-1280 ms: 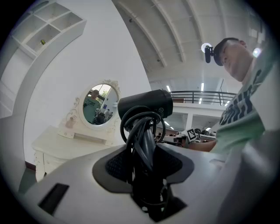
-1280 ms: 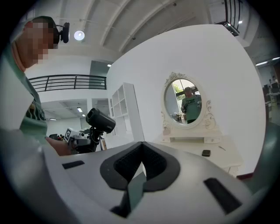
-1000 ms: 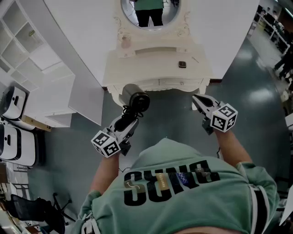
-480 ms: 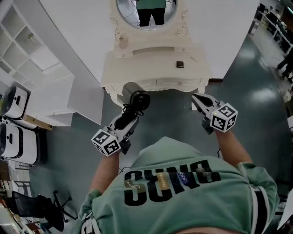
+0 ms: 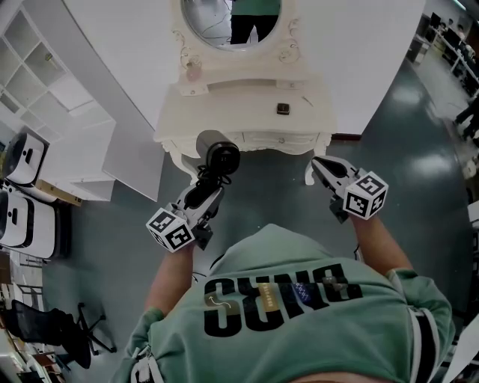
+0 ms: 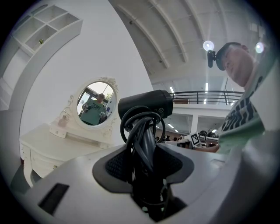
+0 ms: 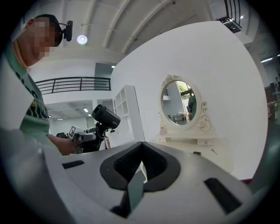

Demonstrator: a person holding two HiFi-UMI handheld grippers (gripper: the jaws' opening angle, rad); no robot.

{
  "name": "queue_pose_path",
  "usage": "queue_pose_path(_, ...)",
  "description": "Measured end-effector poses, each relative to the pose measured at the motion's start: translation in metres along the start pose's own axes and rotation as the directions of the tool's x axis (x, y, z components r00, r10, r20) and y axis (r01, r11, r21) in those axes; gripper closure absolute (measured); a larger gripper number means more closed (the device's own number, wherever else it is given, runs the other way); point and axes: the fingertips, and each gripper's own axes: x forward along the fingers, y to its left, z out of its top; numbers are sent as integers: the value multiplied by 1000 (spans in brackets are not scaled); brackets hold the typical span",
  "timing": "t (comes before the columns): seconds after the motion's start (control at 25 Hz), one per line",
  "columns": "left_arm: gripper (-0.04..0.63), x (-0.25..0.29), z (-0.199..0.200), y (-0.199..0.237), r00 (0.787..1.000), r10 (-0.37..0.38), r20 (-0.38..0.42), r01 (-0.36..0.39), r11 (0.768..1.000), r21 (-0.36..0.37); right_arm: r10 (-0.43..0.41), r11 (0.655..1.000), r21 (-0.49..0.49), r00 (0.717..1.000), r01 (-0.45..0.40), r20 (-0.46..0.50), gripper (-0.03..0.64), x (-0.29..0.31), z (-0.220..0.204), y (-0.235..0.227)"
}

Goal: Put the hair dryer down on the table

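A black hair dryer with its cord looped round the handle stands upright in my left gripper, which is shut on the handle. In the head view its barrel overlaps the front edge of the white dressing table, held in the air. The left gripper view shows the dryer rising between the pads. My right gripper hovers to the right of the table's front, shut and holding nothing. From the right gripper view the dryer is seen off to the left.
An oval mirror stands at the back of the table, with a small bottle and a small dark object on the top. White shelving and white machines line the left. An office chair is behind.
The left gripper and the dryer have edged forward, so the barrel now overlaps the table's front edge. The right gripper has barely moved.
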Motion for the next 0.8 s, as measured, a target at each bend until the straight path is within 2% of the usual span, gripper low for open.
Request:
queue_pose_path(0.2, 414, 12, -1, 9, 1000, 7, -5, -7, 1000, -15, -10, 1000, 22, 1000, 10, -8, 623, 0, -5, -18)
queue_pose_path(0.4, 414, 25, 2, 40, 1000, -14, -10, 14, 1000, -21, -19, 999, 32, 999, 20, -32, 623, 27, -12, -31)
queue_pose_path(0.6, 414, 38, 14, 102, 999, -53, -4, 52, 998, -43, -56, 998, 26, 997, 57, -49, 623, 81, -7, -48)
queue_pose_path(0.8, 414, 52, 53, 185, 995, -100, -10, 99, 994, -43, -92, 995, 25, 995, 93, -37, 623, 163, 18, -63)
